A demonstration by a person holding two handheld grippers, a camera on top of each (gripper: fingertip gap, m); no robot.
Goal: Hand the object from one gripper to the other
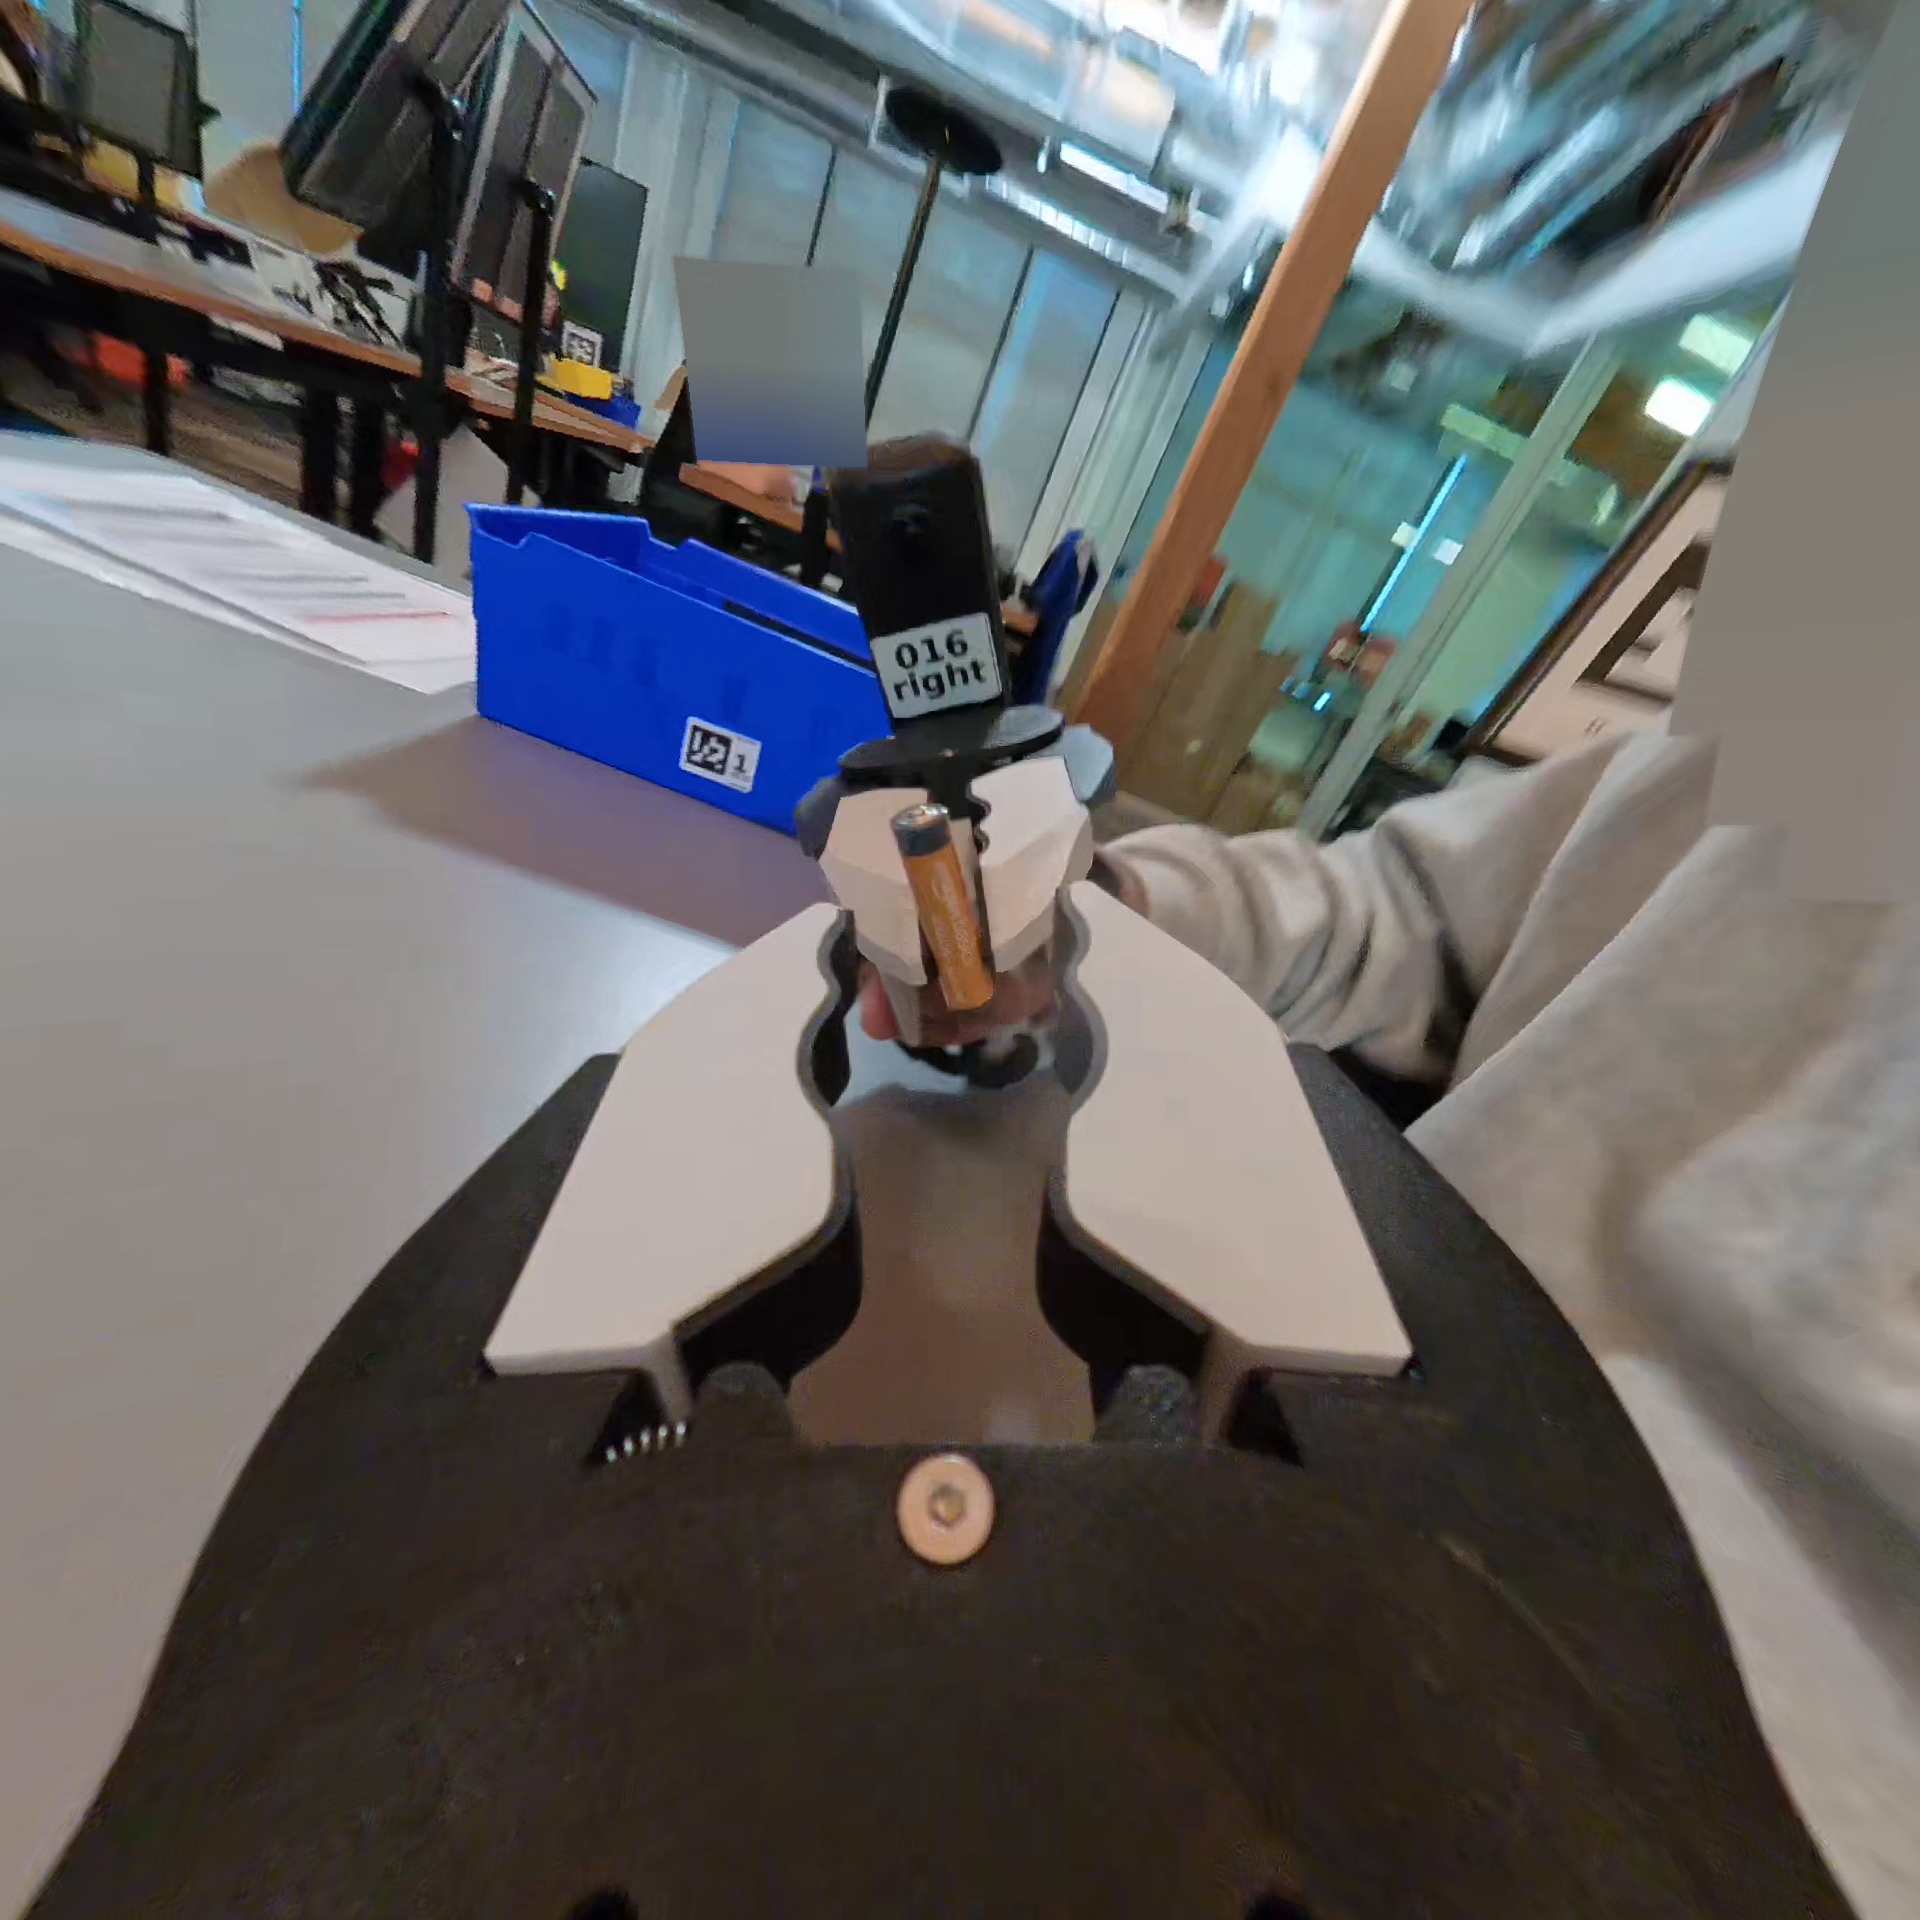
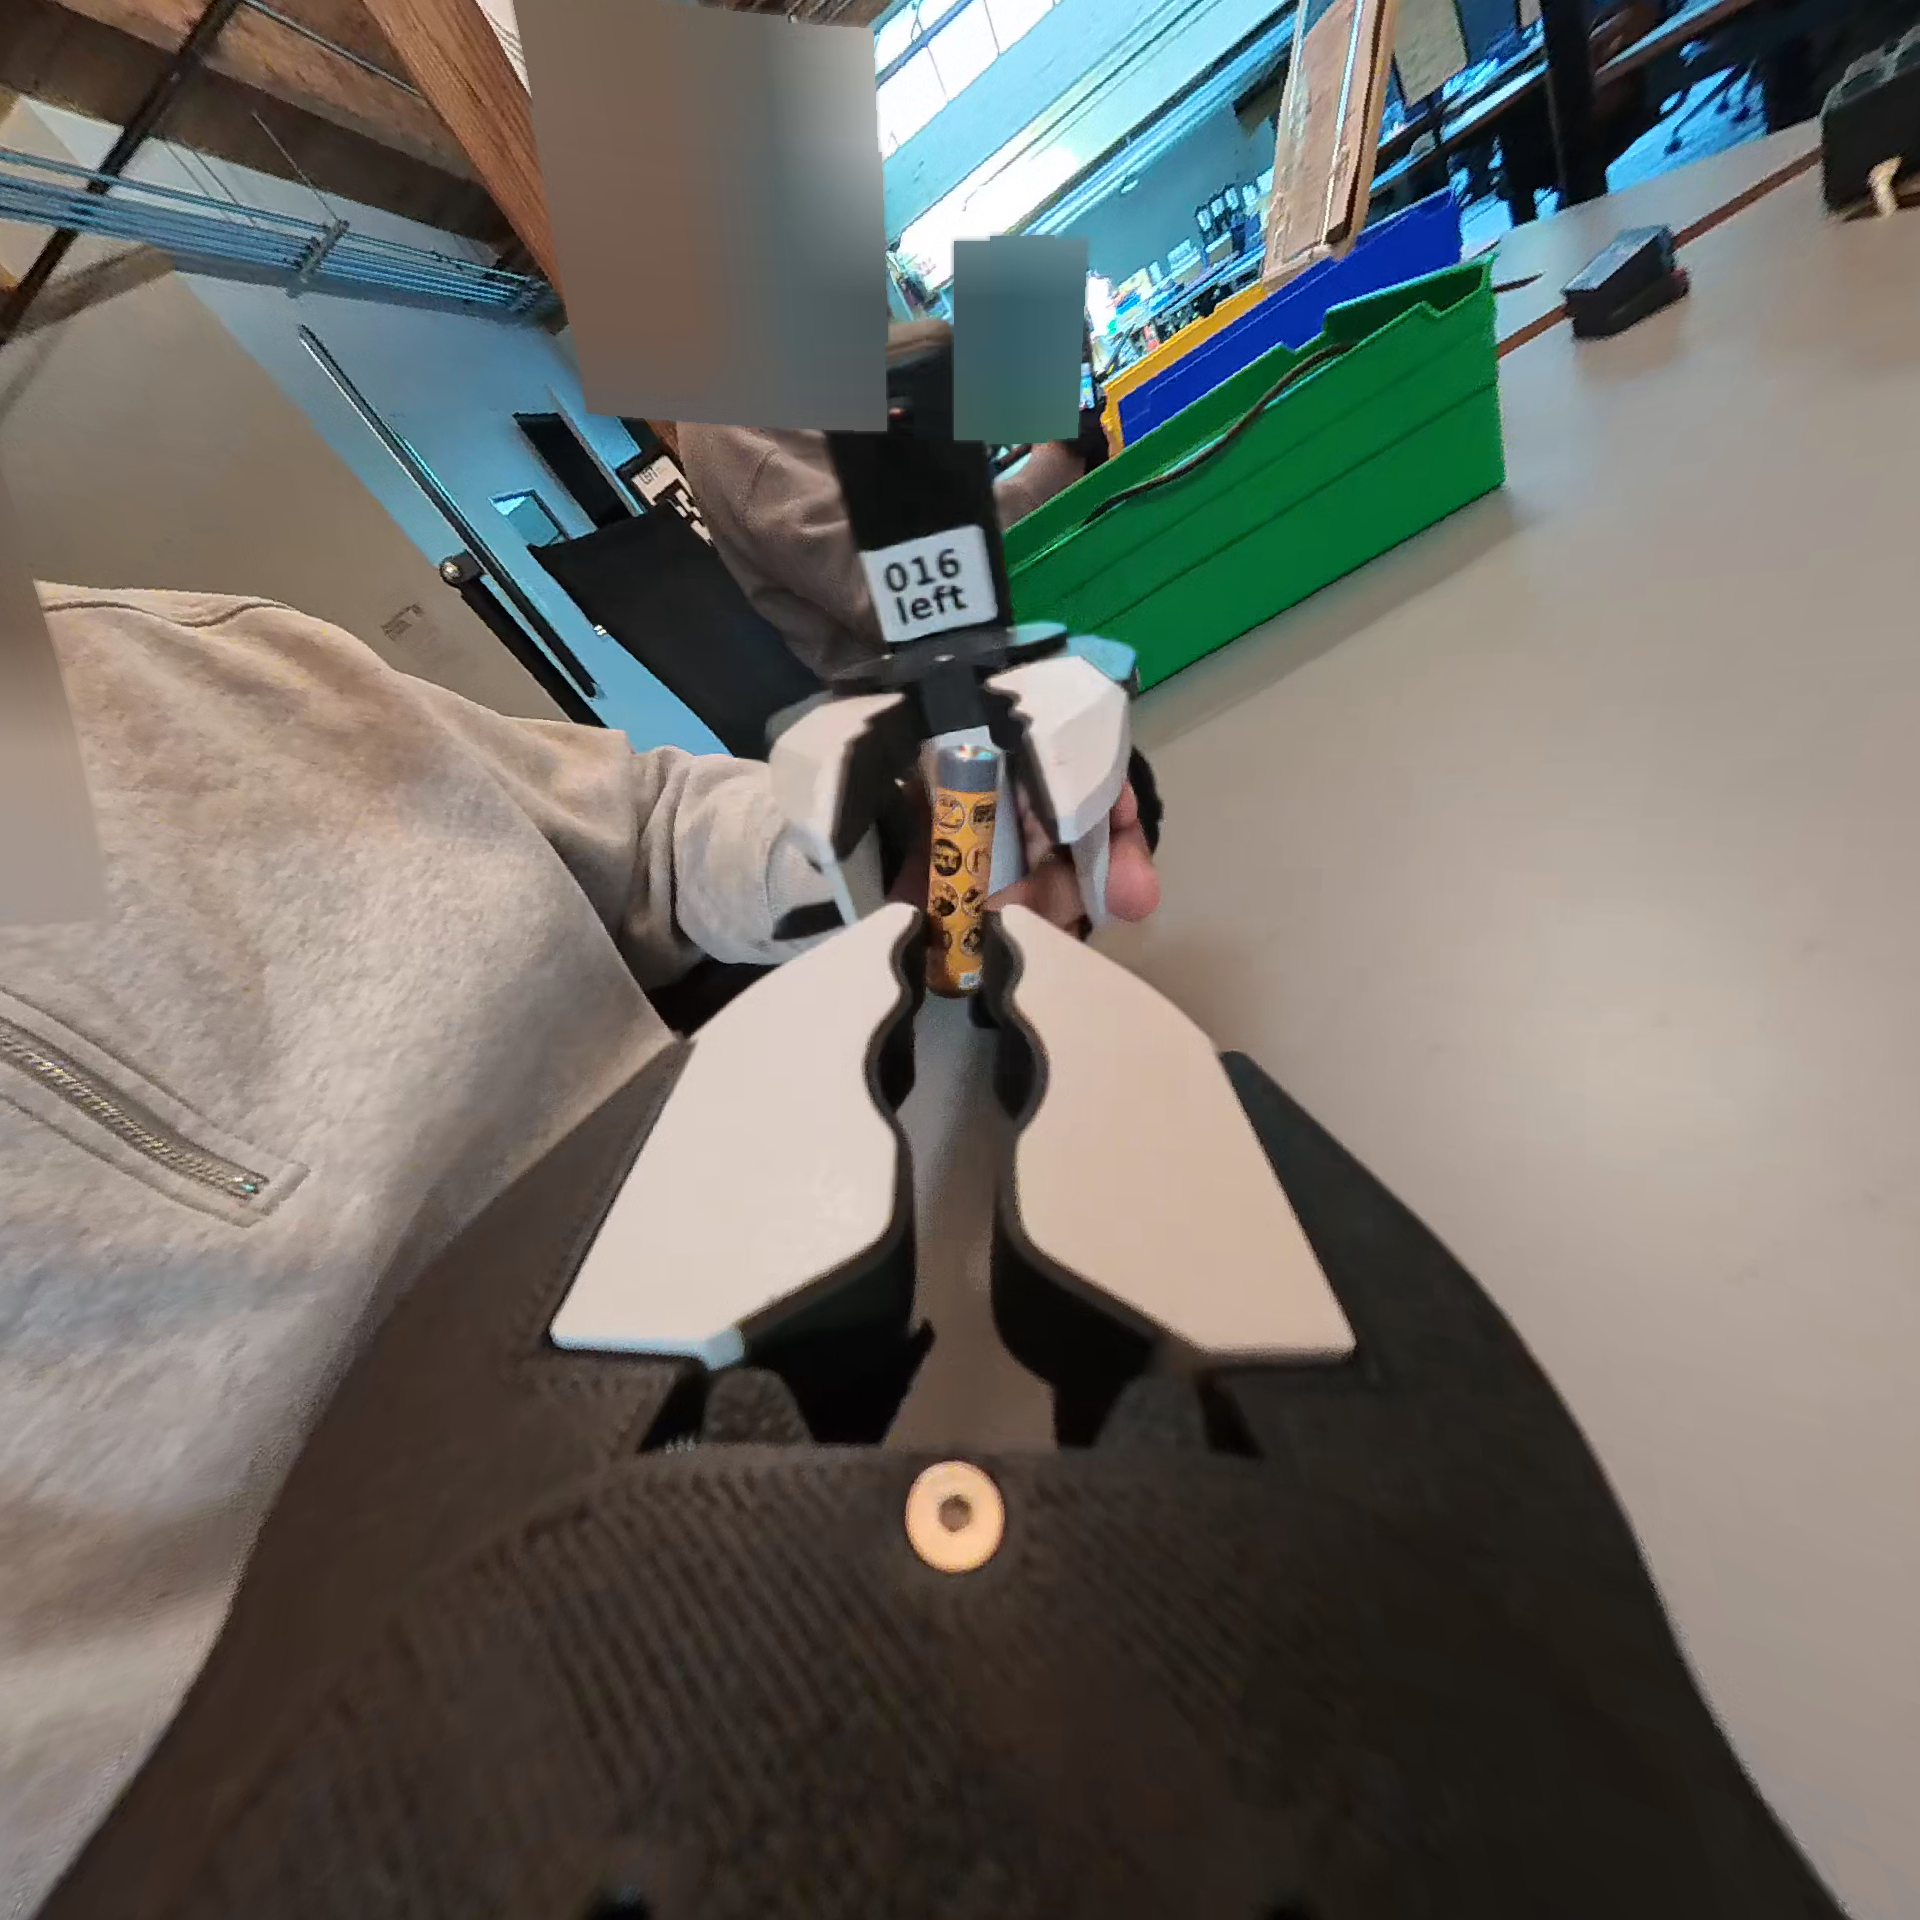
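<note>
Right claw (image 2: 956, 961) is clamping the battery's (image 2: 958, 873) lower end above the grey table (image 2: 1558, 935), while left claw (image 1: 951, 966), spread apart, is facing its free upper half; small, rigid and slick, it probably needs a mid-barrel grip.

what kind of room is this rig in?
Looks like a lab or workshop: desks with monitors, blue and green parts bins on a grey table, exposed ceiling ducts.

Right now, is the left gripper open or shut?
Open: the left gripper has its fingers apart around the battery, which the right gripper pinches.
</note>
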